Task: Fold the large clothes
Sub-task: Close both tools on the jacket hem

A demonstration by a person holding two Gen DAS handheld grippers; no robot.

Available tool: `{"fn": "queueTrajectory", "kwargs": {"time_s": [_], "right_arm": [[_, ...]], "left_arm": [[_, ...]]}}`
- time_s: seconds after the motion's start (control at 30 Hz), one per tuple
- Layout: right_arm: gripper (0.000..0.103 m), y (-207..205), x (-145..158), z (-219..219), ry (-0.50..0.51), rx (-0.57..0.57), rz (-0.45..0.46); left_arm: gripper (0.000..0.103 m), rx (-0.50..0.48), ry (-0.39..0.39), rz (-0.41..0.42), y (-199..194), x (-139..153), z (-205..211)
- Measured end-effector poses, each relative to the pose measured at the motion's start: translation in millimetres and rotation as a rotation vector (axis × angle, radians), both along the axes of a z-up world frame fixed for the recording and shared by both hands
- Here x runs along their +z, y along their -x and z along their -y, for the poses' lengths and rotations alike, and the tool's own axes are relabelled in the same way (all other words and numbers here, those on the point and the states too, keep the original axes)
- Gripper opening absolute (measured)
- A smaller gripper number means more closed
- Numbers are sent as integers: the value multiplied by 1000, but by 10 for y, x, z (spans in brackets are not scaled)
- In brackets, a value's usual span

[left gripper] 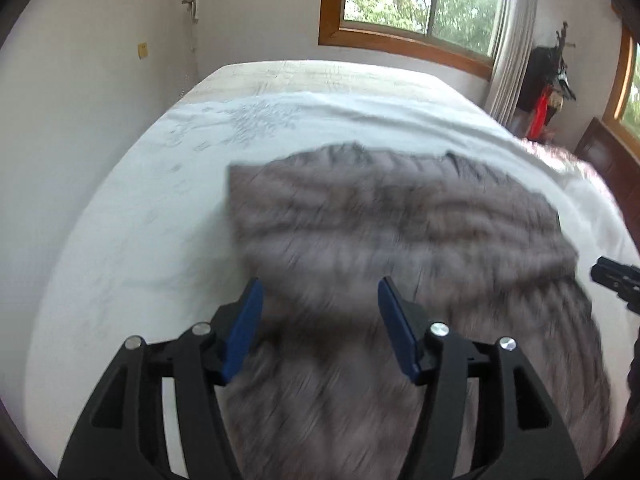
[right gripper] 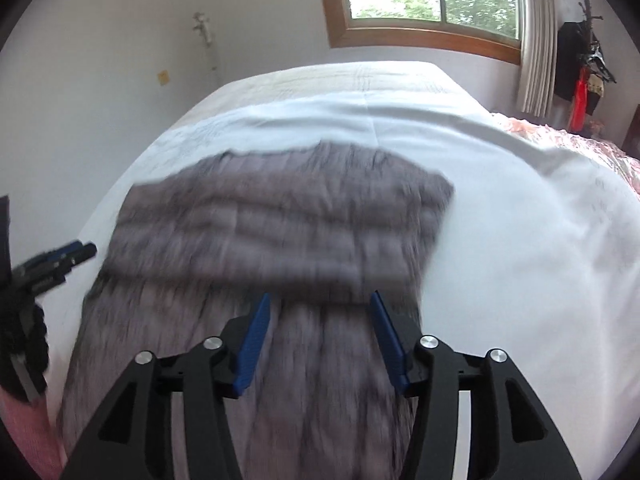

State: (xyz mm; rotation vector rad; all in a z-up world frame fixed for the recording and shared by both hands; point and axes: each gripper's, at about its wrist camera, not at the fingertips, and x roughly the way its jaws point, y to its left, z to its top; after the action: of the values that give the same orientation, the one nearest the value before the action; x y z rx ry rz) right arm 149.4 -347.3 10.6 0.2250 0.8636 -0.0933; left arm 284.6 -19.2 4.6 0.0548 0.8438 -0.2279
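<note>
The grey garment (left gripper: 400, 232) lies spread on the white sheet (left gripper: 132, 216) of the bed, with one part folded over the rest so a doubled band runs across it. Left hand-held gripper (left gripper: 320, 300) hangs above the near-left part of it, blue pads (left gripper: 244, 332) standing apart with nothing pinched, just fabric showing below the gap. Right hand-held gripper (right gripper: 320, 312) is much the same over the near-right part, jaws parted and empty, tips right at the fold edge. The cloth is badly motion-blurred, so I can't tell what kind of garment it is. Its near end is cut off behind the gripper frames.
</note>
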Motion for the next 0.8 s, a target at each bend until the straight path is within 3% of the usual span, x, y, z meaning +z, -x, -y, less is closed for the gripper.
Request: {"fn": "queueTrajectory", "kwargs": {"time_s": [0.2, 0.3, 0.37, 0.57, 0.77, 0.8], "right_arm": [[69, 1091, -168, -76, 80, 6, -12], [71, 1539, -282, -70, 27, 15, -29], [71, 1769, -384, -44, -26, 10, -54], [71, 2110, -561, -49, -87, 7, -90], [72, 2180, -610, -83, -124, 10, -78], [69, 2180, -609, -102, -128, 19, -76]], "left_arm": [[72, -4, -24, -6, 944, -178, -609], [74, 25, -68, -28, 1278, -333, -818], [75, 35, -47, -85, 1476, -465, -952], [78, 7, 101, -203, 1825, -676, -1128], [79, 11, 137, -206, 1982, -736, -1127], [79, 0, 154, -211, 1996, -736, -1118]]}}
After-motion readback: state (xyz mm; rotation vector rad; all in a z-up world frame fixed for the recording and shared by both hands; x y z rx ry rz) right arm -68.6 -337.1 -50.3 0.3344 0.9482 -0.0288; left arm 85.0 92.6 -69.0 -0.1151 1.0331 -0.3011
